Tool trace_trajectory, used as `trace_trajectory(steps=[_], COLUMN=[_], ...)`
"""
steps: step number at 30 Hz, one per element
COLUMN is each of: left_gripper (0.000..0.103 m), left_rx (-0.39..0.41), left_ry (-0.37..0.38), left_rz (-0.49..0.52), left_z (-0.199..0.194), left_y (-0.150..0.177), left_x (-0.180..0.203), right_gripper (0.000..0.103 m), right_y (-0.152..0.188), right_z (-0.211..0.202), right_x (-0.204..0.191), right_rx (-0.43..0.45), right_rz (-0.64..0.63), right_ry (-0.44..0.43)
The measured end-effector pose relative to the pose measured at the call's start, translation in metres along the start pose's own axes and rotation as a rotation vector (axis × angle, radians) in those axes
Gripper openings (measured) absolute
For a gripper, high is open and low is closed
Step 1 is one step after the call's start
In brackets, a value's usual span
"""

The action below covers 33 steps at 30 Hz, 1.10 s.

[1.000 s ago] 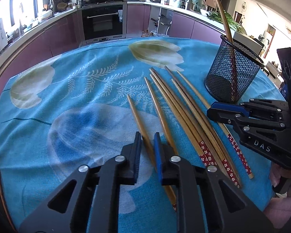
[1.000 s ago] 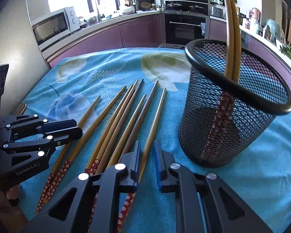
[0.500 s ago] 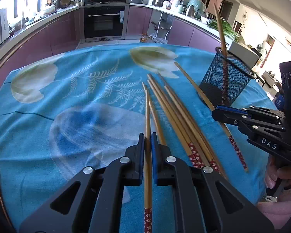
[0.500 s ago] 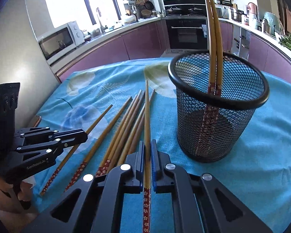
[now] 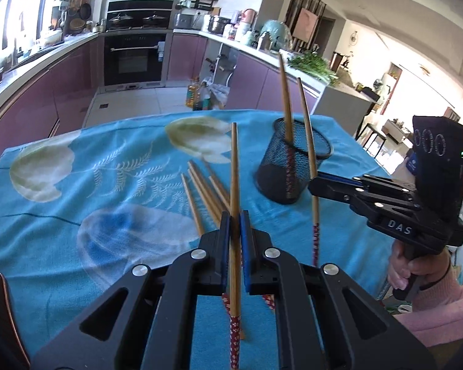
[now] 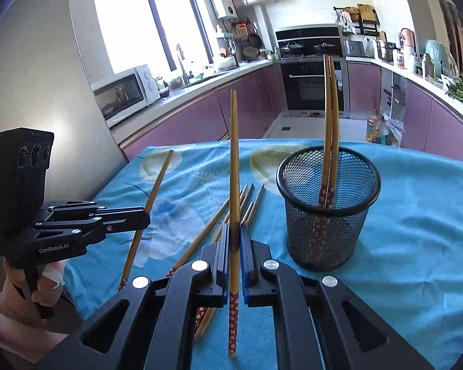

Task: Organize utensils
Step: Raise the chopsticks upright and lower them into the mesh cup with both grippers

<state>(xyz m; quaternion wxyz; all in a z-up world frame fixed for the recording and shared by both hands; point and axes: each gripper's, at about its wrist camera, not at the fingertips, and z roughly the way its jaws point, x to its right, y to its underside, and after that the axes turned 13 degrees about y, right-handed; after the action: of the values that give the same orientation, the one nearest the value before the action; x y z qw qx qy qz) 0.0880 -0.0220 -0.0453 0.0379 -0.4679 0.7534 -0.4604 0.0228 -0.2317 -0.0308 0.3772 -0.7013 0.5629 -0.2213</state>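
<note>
In the left wrist view my left gripper [image 5: 234, 215] is shut on a wooden chopstick [image 5: 234, 169], held clear of the cloth with its tip up. To its right my right gripper [image 5: 316, 183] grips another chopstick [image 5: 307, 129] just in front of the black mesh cup [image 5: 293, 169]. The right wrist view shows my right gripper [image 6: 235, 225] shut on its chopstick [image 6: 234, 154], with the mesh cup [image 6: 327, 234] close on the right and two chopsticks [image 6: 330, 117] standing in it. Several loose chopsticks [image 6: 250, 197] lie on the cloth between the grippers.
A blue flowered tablecloth [image 5: 77, 185] covers the table, whose far edge faces purple kitchen cabinets and an oven. A hand in a pink sleeve [image 5: 432, 308] holds the right gripper at the table's right edge.
Both grippers have shut on a chopstick each and risen, lifting the sticks off the cloth. The cup now looks farther away in both views.
</note>
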Motion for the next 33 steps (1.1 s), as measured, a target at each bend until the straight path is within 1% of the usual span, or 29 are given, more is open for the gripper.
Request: trace_trajectory(steps=[7,14,20,33], left_gripper=[0.007,0.007,0.007,0.007], left_rx=[0.046,0.113,0.168,0.241], left_ry=[0.055,0.105,0.142,0.162], left_rz=[0.036,0.040,0.037,0.091], left_z=[-0.024,-0.038,-0.038,-0.033], left_y=[-0.011,-0.025,-0.046,-0.096], left_x=[0.019,0.033,0.039,0.062], right_gripper=[0.006,0.006,0.006,0.005], right_y=[-0.004,-0.015,-0.025,-0.050], right_z=[-0.020,-0.034,-0.043,-0.059], right_x=[0.011,0.020,0.026,0.045], right_rx=[0.056,0.108,0.148,0.224], right_rz=[0.009,0.009,0.006,-0.004], right_ry=[-0.002,0.008,0.019,0.057])
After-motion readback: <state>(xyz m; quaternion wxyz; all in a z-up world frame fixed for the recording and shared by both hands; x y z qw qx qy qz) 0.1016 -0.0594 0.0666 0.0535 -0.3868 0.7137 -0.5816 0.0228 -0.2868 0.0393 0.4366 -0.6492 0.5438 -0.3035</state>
